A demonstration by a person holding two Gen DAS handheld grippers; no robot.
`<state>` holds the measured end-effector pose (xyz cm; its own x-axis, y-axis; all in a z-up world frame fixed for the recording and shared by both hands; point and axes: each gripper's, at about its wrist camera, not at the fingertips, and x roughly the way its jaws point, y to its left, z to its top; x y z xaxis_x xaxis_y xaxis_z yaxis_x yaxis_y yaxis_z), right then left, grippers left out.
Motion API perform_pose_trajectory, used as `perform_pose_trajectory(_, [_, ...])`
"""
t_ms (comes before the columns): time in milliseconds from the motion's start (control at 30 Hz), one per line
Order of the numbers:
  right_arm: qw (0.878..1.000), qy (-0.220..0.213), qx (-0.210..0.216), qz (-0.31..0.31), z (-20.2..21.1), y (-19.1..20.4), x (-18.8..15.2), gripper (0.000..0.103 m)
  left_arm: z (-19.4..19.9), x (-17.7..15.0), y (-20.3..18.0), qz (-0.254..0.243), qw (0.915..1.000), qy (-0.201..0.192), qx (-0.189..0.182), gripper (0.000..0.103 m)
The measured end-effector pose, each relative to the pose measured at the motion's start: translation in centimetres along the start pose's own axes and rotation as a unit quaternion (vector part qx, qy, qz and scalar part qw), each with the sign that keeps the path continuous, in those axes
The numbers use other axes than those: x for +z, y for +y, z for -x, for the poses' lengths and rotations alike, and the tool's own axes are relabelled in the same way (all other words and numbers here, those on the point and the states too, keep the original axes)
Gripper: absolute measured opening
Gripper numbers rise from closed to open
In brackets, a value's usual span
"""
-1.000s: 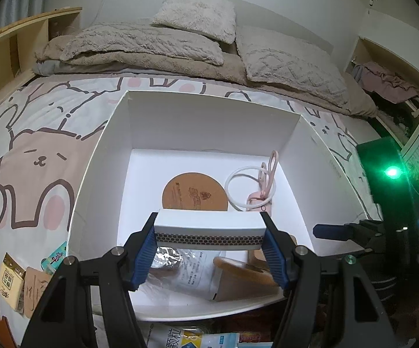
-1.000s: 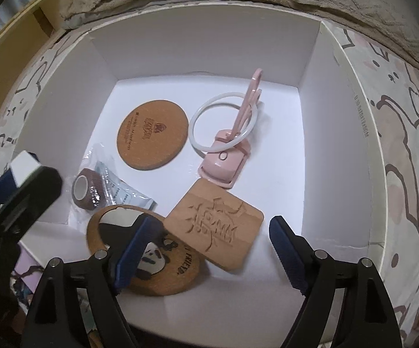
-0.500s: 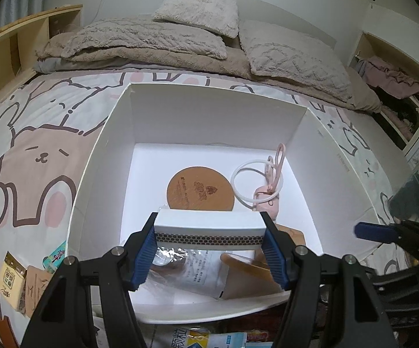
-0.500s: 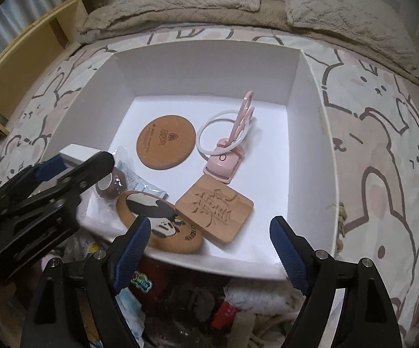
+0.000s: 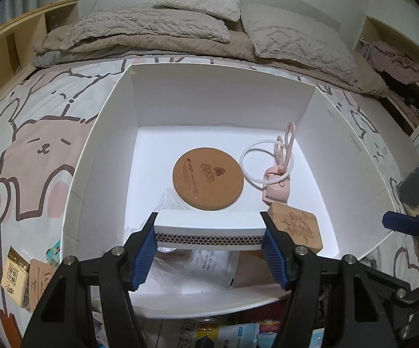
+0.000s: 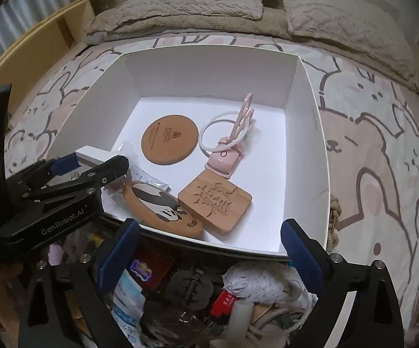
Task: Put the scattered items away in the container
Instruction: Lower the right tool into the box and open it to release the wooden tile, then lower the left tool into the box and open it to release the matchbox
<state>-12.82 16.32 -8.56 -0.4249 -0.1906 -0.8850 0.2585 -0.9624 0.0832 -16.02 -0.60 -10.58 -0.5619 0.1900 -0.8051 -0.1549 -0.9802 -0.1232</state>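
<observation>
A: While the left gripper clamps the white matchbox above the white box's near-left corner, why held there?

B: Awaiting release inside. Right gripper, jaws just widened, empty, beyond the near rim.

White matchbox hides most of the foil packet.

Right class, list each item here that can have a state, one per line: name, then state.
Left claw: shut on the white slim box, held above the container.
Right claw: open, nothing between its pads, jaws just opened wider.
White container: lidless, partly filled.
Round cork coaster: flat on the container floor.
Carved wooden coaster: flat, overlapping the panda coaster.
</observation>
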Motion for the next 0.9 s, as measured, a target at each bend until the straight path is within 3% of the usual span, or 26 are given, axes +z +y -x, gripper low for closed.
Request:
perform_pose_trajectory(500, [1.000,-0.002,0.002,-0.010,-0.1,-0.2,0.0,0.099,-0.6,-0.4,-0.5,-0.013,0.9998,0.009,0.012,0.066])
perform_pose_trajectory(900, [0.999,-0.023,-0.025,0.012,0.9,0.8,0.4,0.099,-0.7,-0.4,0.0,-0.009,0.9996,0.009,0.026,0.066])
